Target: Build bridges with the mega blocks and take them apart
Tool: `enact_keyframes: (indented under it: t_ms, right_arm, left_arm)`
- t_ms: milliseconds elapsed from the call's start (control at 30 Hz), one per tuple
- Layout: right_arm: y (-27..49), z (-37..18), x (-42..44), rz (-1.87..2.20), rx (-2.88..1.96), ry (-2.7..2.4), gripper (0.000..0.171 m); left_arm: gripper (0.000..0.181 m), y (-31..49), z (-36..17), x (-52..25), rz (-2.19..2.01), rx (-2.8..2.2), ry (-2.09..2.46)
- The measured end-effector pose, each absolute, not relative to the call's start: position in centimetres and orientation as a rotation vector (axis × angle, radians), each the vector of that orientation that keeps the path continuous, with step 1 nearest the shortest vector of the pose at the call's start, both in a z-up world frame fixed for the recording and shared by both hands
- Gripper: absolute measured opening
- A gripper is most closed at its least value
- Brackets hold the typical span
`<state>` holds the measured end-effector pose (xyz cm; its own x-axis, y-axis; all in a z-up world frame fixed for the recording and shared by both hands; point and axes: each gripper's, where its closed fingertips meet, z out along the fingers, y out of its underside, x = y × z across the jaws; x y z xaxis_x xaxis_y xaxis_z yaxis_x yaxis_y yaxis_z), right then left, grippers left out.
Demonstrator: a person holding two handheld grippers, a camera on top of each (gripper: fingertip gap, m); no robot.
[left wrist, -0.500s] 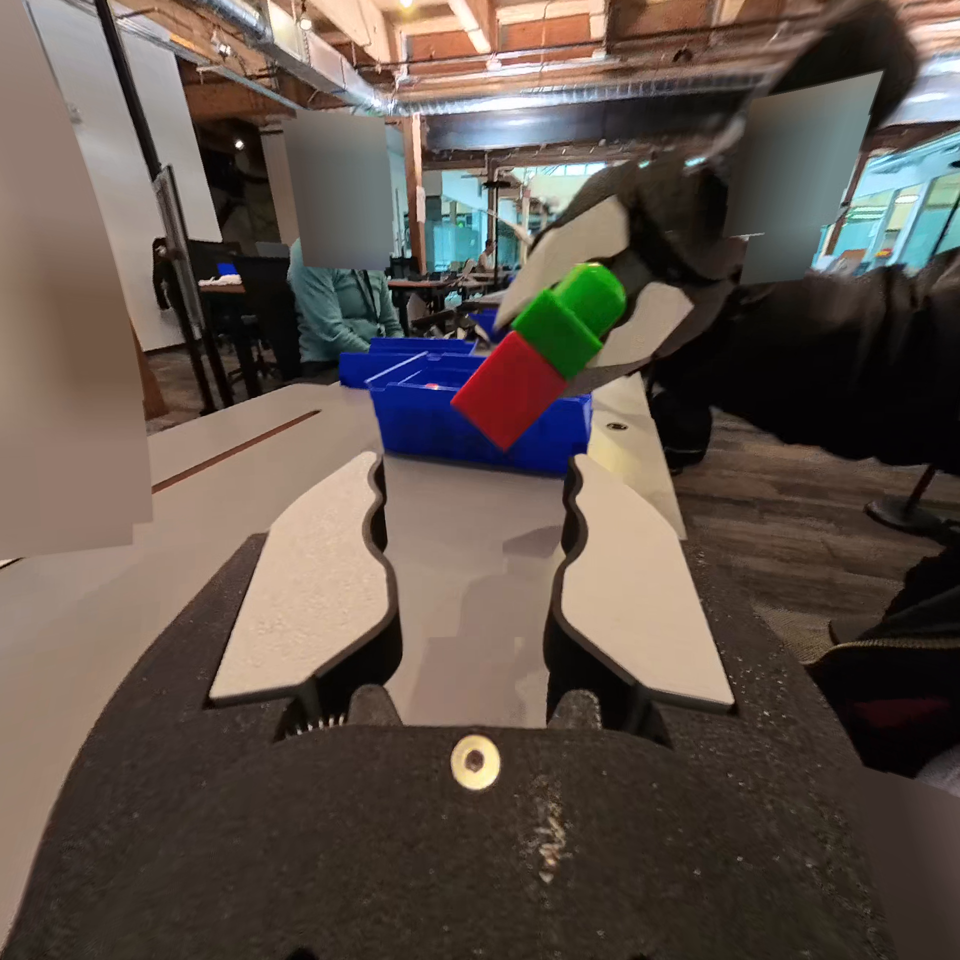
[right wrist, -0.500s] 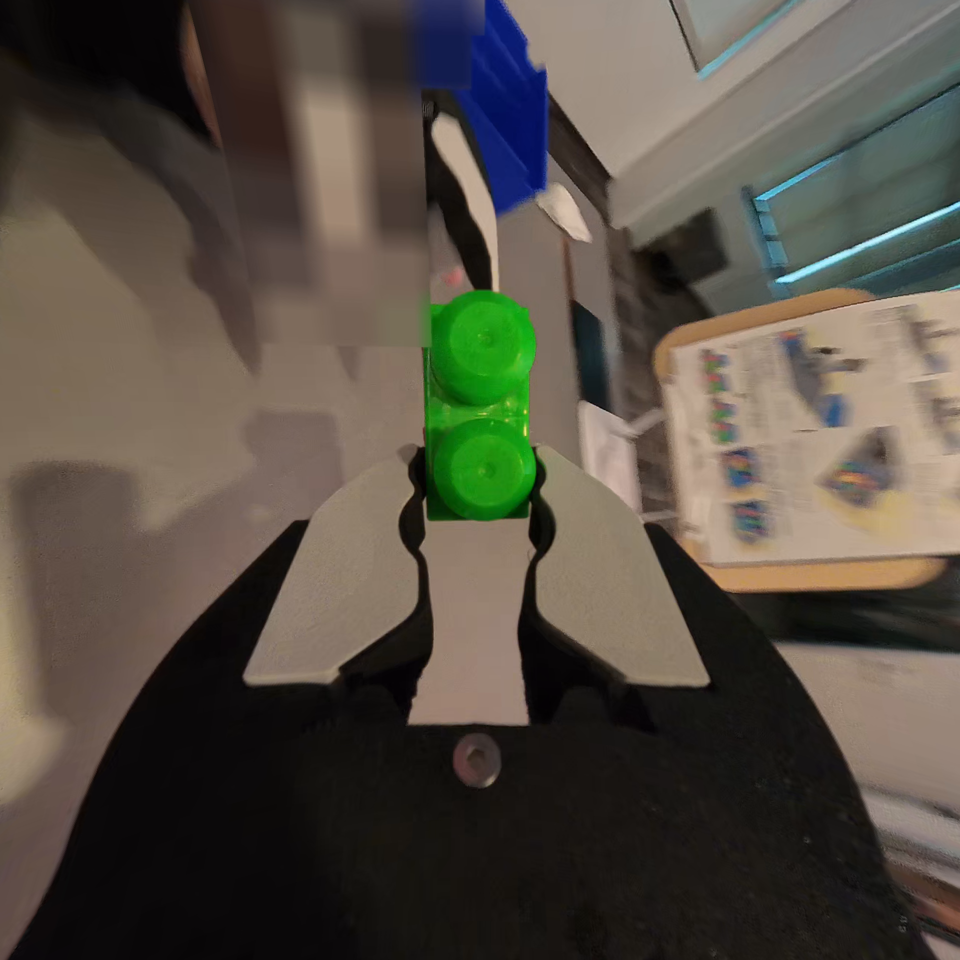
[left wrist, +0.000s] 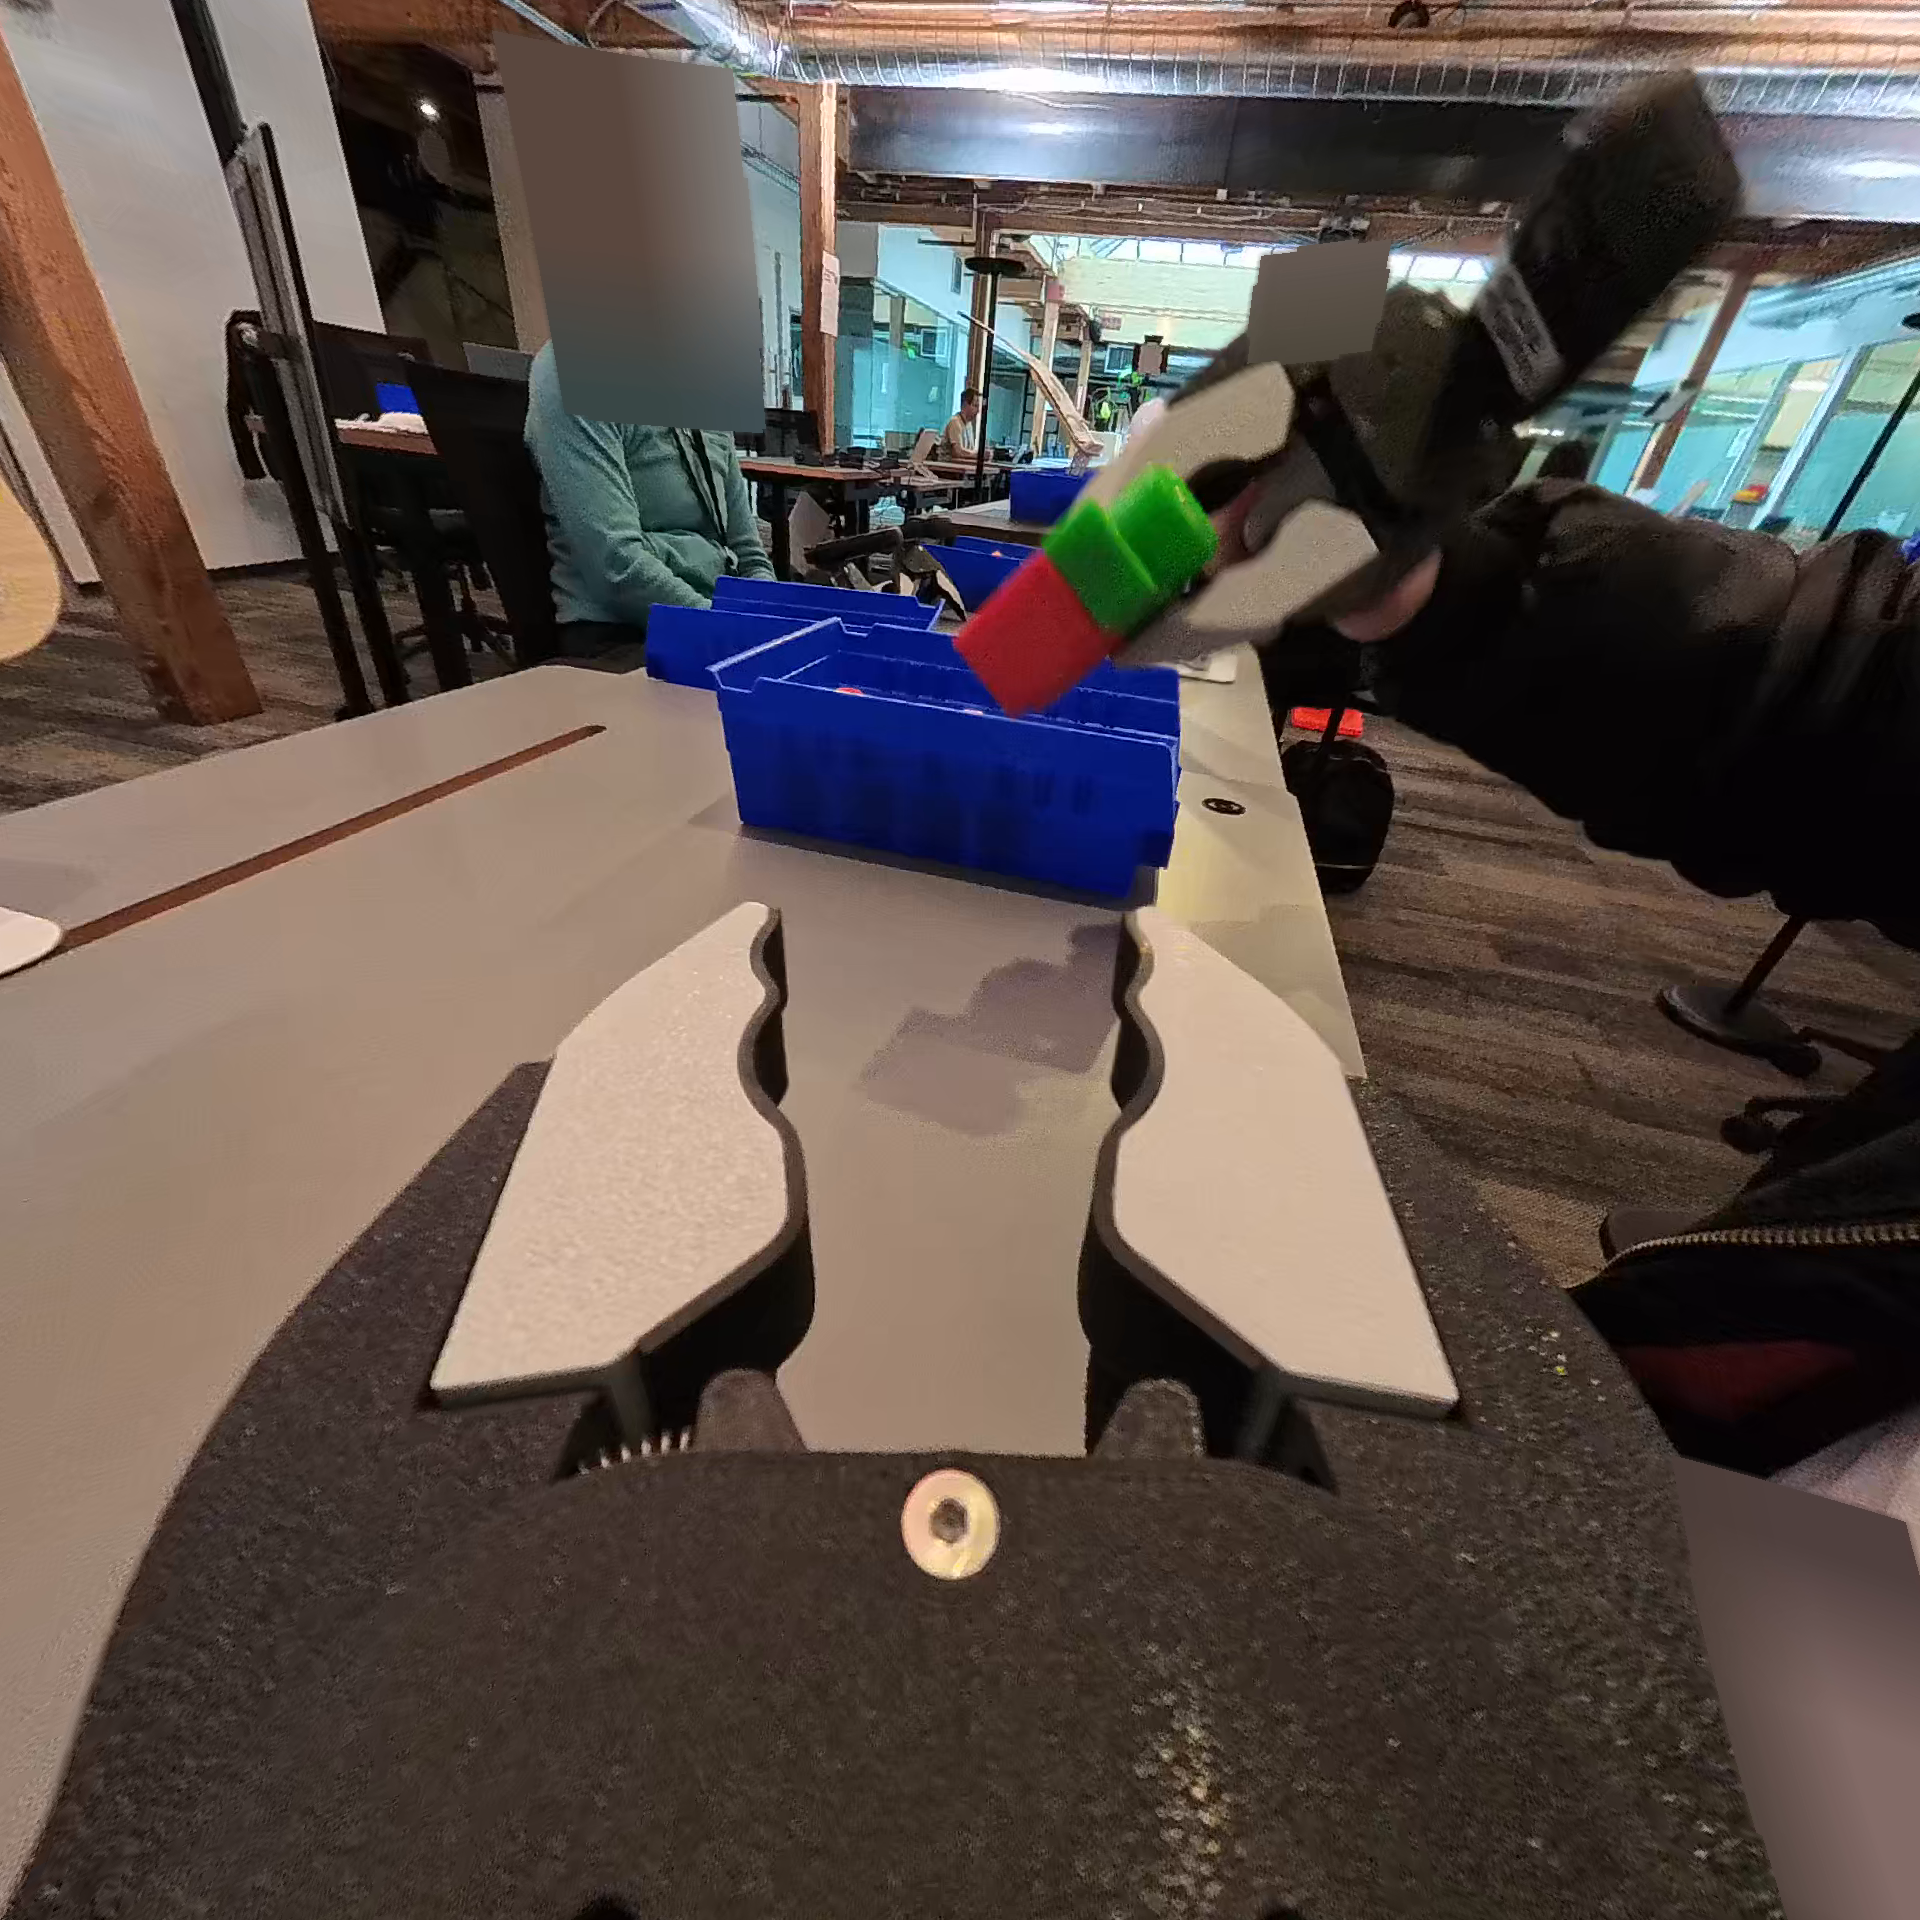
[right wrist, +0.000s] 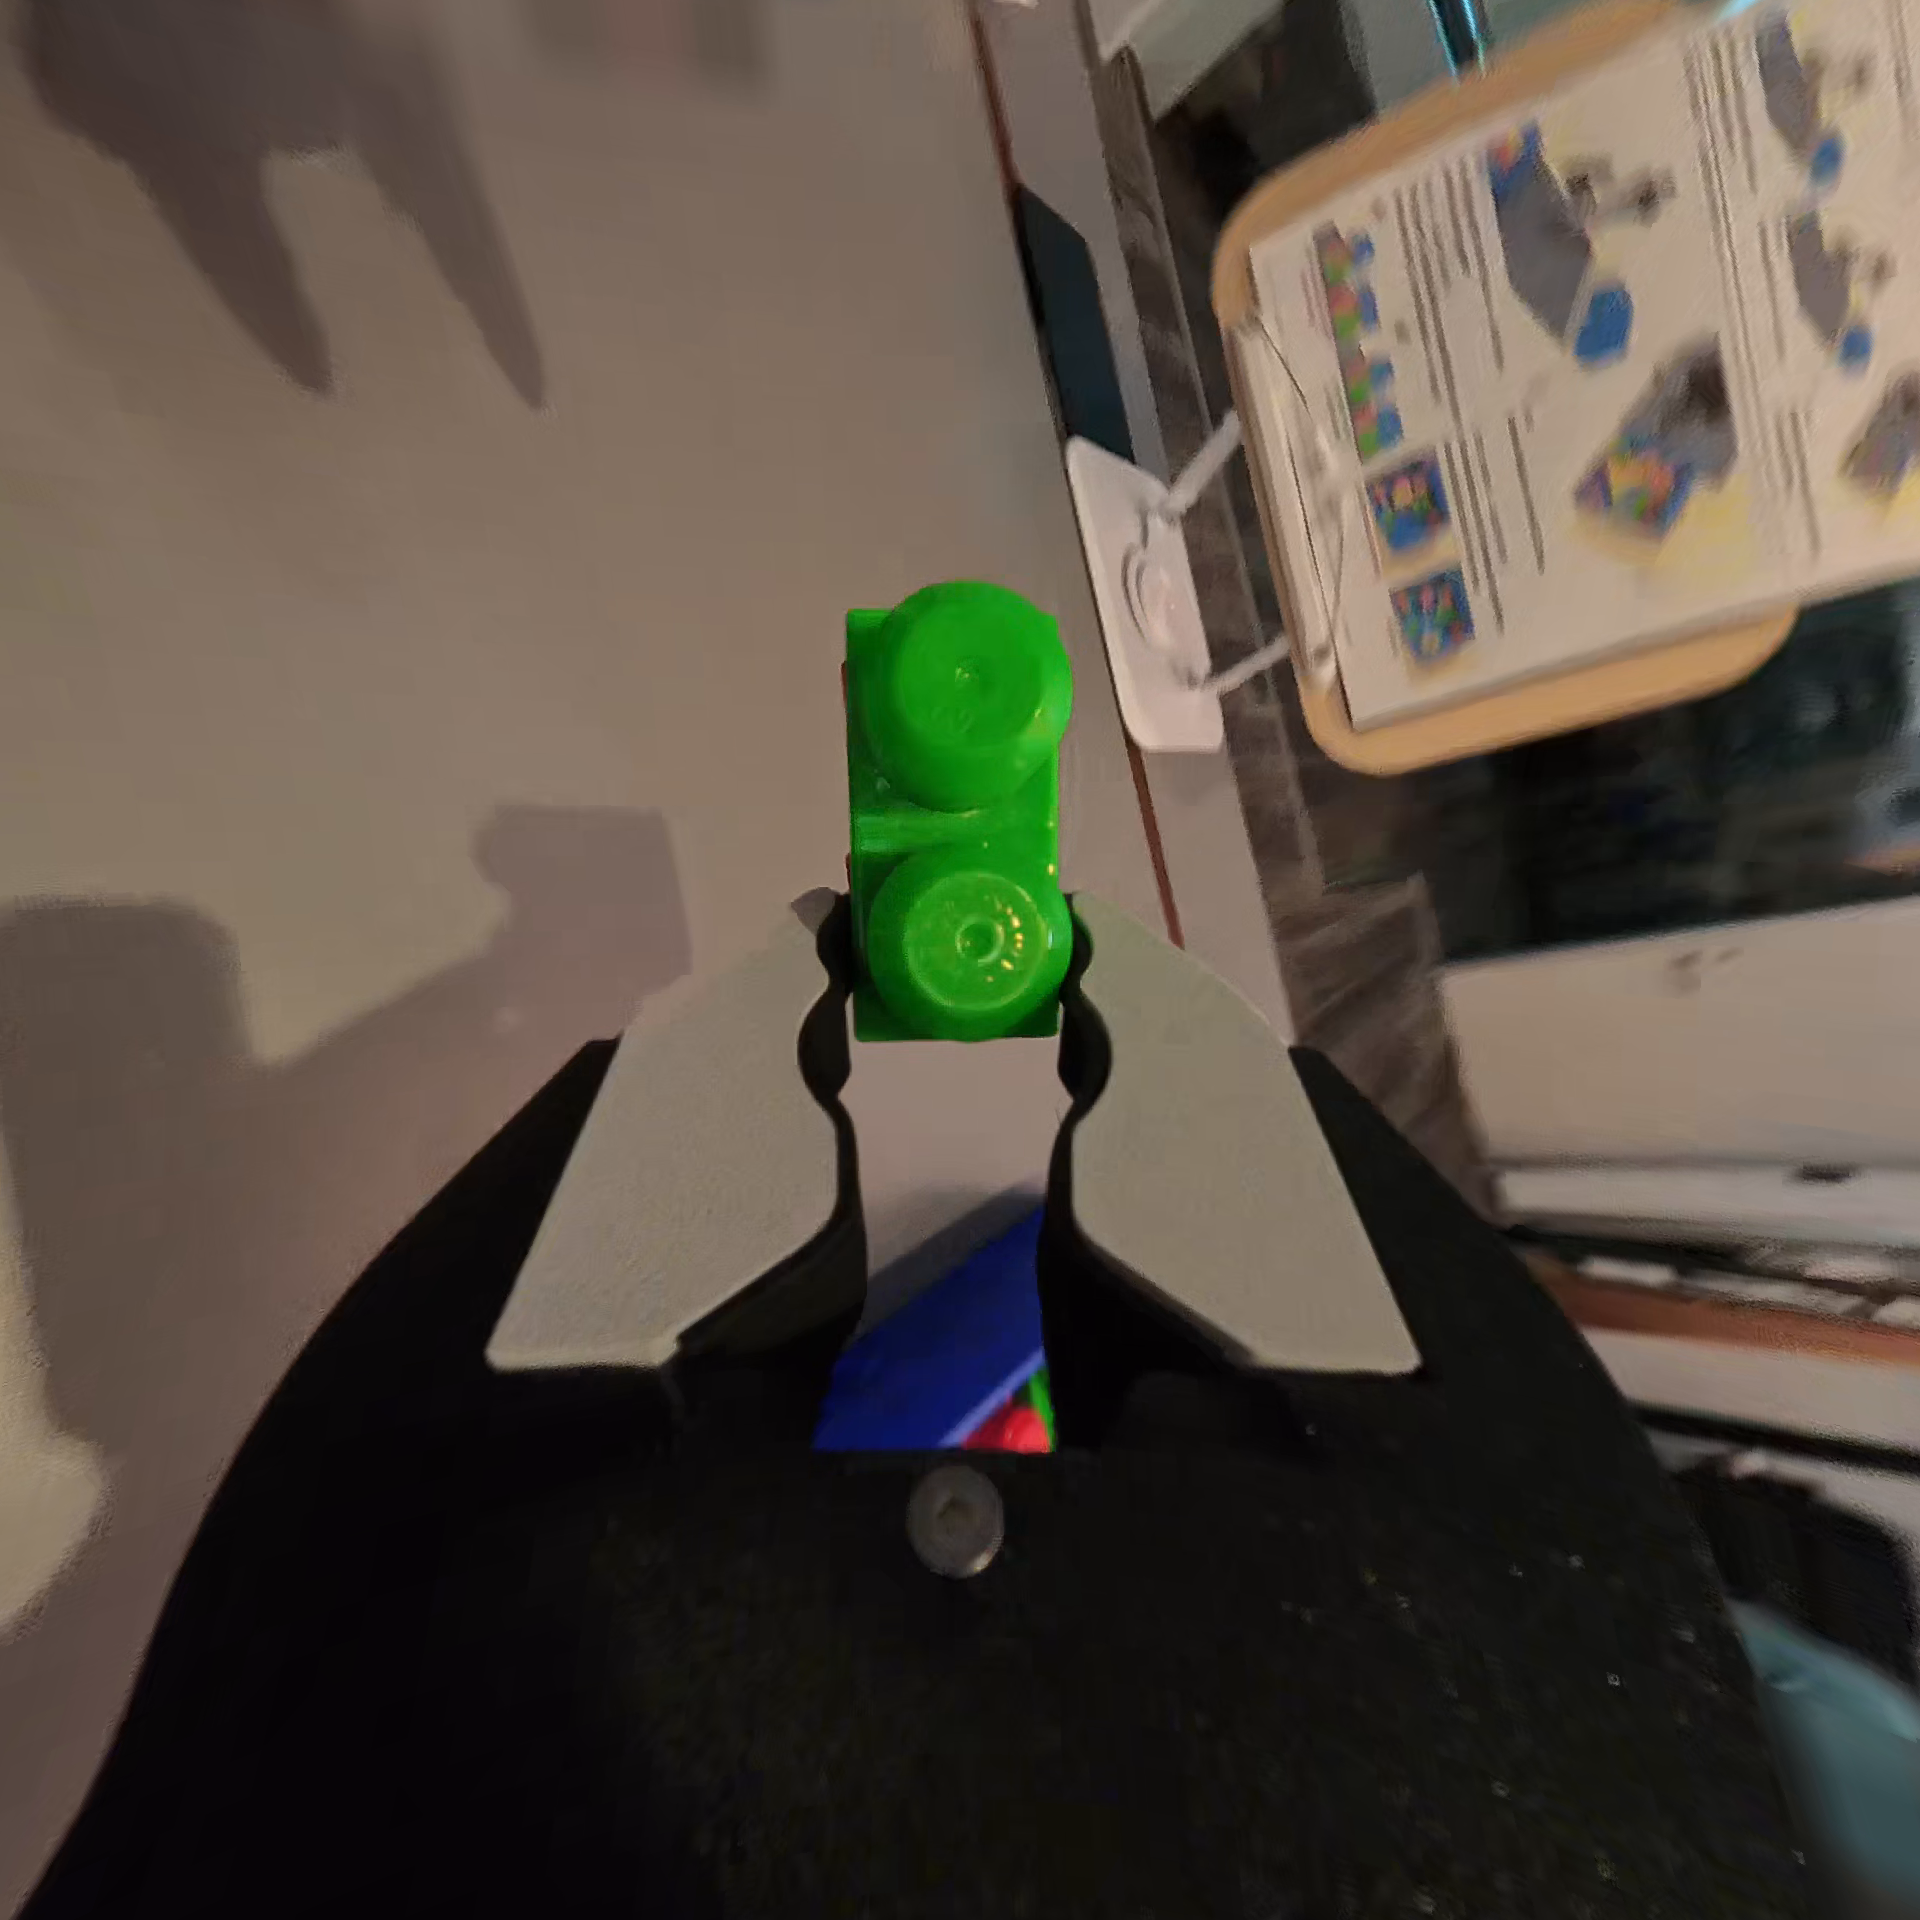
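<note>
My right gripper [right wrist: 956,925] is shut on a green two-stud block [right wrist: 956,831], studs facing the camera. In the left wrist view the right gripper [left wrist: 1195,561] holds this green block [left wrist: 1127,551] tilted in the air, with a red block [left wrist: 1034,644] joined to its underside, above the near blue bin [left wrist: 945,790]. My left gripper [left wrist: 951,935] is open and empty, low over the grey table [left wrist: 364,987], short of the bin.
A second blue bin [left wrist: 821,608] stands behind the first. The table's right edge [left wrist: 1320,935] drops to carpet. A seated person [left wrist: 634,520] is behind the bins. An instruction sheet on a wooden board [right wrist: 1558,364] stands on a white stand [right wrist: 1143,592].
The right gripper has moved with the green and red blocks, now over the bin, which shows beneath it. The left gripper stays open, about where it was.
</note>
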<state>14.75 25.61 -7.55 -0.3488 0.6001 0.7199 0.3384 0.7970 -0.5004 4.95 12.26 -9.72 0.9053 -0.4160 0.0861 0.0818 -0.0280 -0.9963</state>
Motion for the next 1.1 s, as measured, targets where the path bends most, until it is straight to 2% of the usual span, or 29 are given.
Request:
enact_keyframes:
  t_ms: [200, 400, 700, 867, 1100]
  right_arm:
    - [38.1, -3.6, 21.5, 0.574, -1.261, -1.939, 0.036]
    - [47.6, -7.2, 26.1, 0.590, -1.580, -1.962, 0.037]
    - [54.9, -16.8, 24.7, 0.423, -1.601, -2.279, 0.037]
    - [57.1, -19.2, 23.9, 0.258, -1.633, -2.307, 0.037]
    - [58.2, -20.5, 21.8, 0.230, -1.474, -2.454, 0.037]
  left_arm:
    - [0.060, 12.9, -9.6, 5.4, -0.429, -1.569, 0.257]
    - [0.057, 13.0, -9.4, 5.8, -0.420, -1.573, 0.242]
    - [0.056, 12.2, -8.2, 6.3, -0.340, -1.629, 0.224]
    - [0.055, 12.2, -7.0, 6.4, -0.305, -1.624, 0.212]
    - [0.055, 13.6, -6.8, 7.2, -0.320, -1.633, 0.229]
